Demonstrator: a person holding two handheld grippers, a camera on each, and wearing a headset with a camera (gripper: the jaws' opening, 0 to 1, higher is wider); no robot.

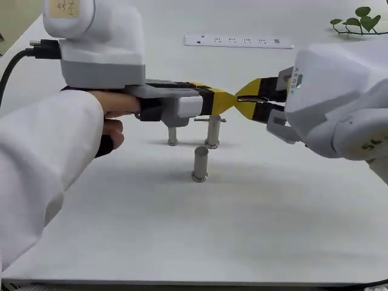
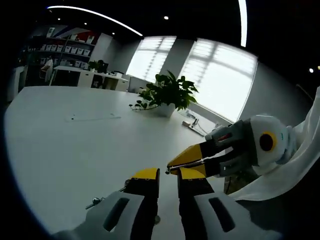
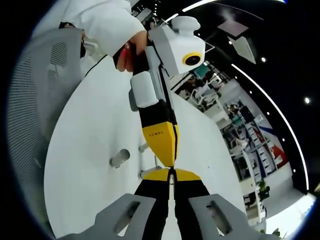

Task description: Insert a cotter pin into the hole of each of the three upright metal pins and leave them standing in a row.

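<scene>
Left tongs stand slightly parted and grasp nothing, tip to tip with the right tongs above the middle of the bench; the right tongs are clenched on a thin sliver of metal, which I judge to be a cotter pin, though it is too small to be certain. Of the three upright pins, the rear metal pin already carries a fitted cotter pin crosswise near its top; the front metal pin, nearer the bench's front edge, looks bare; the left metal pin has its top hidden behind the left tongs, so I cannot tell. By my reckoning one of three is done, and the pins form a triangle rather than a row. A power strip lies toward the far edge; a plant sits at the far right corner. Small marks show on both tool bodies; none is legible.
</scene>
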